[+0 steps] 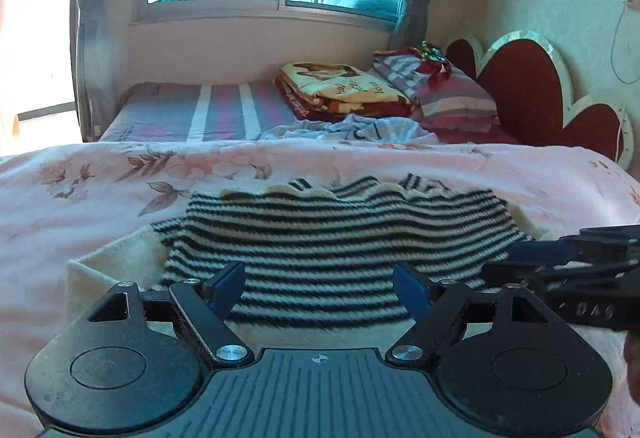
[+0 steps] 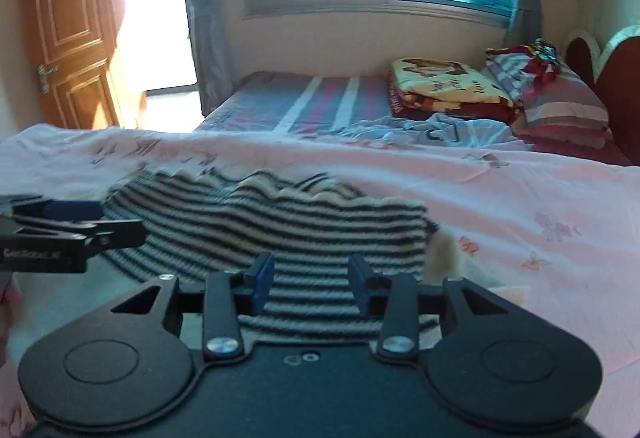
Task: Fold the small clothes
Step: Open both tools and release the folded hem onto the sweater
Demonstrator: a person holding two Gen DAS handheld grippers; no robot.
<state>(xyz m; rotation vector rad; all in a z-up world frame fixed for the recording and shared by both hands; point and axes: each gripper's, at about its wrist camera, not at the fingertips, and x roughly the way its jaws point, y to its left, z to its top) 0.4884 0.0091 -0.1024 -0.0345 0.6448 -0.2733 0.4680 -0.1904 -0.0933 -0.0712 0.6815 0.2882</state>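
Note:
A small black-and-white striped knit garment point(image 1: 332, 234) with cream edges lies partly folded on the pink floral bedsheet point(image 1: 100, 174). It also shows in the right wrist view point(image 2: 272, 222). My left gripper point(image 1: 318, 284) is open and empty, just above the garment's near edge. My right gripper point(image 2: 312, 278) is open and empty over the garment's near right part. Each gripper shows in the other's view: the right one at the right edge point(image 1: 560, 262), the left one at the left edge point(image 2: 72, 226).
A striped mattress point(image 1: 208, 110) lies behind, with folded blankets point(image 1: 340, 90), pillows point(image 1: 452, 94) and a crumpled light blue cloth point(image 1: 360, 128). A red heart-shaped headboard point(image 1: 532, 90) stands at the right. A wooden door point(image 2: 72, 34) is at the left.

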